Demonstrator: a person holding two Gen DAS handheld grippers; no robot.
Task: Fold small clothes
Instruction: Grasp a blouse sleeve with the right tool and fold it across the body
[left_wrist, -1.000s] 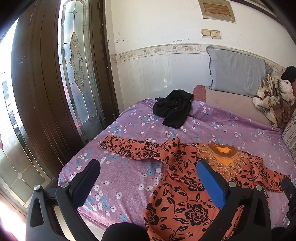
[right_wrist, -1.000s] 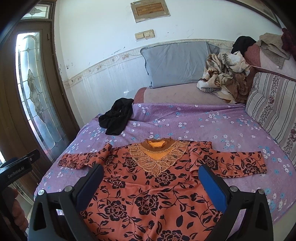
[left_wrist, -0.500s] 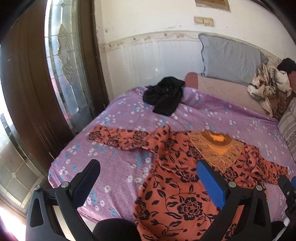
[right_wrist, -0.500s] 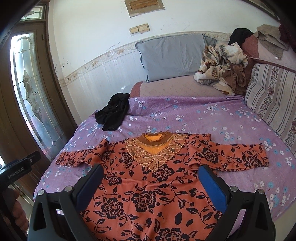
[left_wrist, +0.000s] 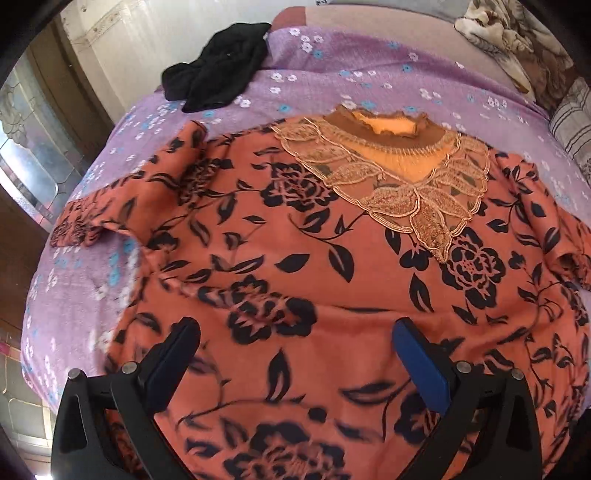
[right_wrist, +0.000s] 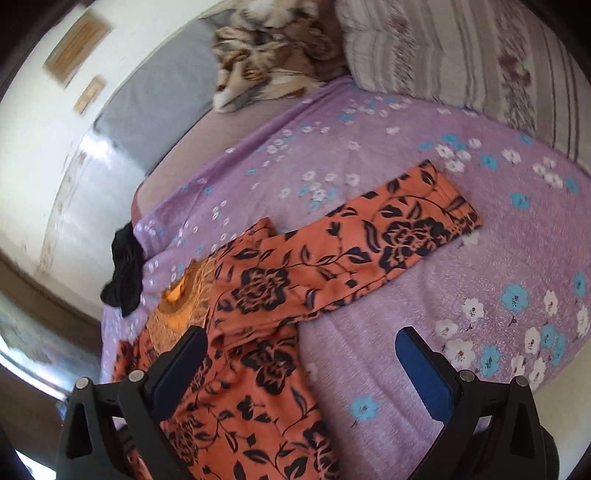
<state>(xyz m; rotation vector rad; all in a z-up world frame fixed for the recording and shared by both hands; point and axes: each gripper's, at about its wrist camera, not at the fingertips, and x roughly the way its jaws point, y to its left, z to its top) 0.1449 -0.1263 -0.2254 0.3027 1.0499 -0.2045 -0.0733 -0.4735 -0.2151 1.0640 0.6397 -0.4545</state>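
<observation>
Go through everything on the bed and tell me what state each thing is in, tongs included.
Orange floral top: spread flat, front up, not yet folded.
Right sleeve: stretched out on the purple bedspread.
Black garment: crumpled in a heap, apart from the top.
Left tongs: open, empty, over the top.
Right tongs: open, empty.

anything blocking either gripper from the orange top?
Nothing visible. The left gripper hangs open directly over the body of the orange floral top. The right gripper is open beside the top's right sleeve, over bare purple bedspread. The black garment lies apart, near the far edge.
</observation>
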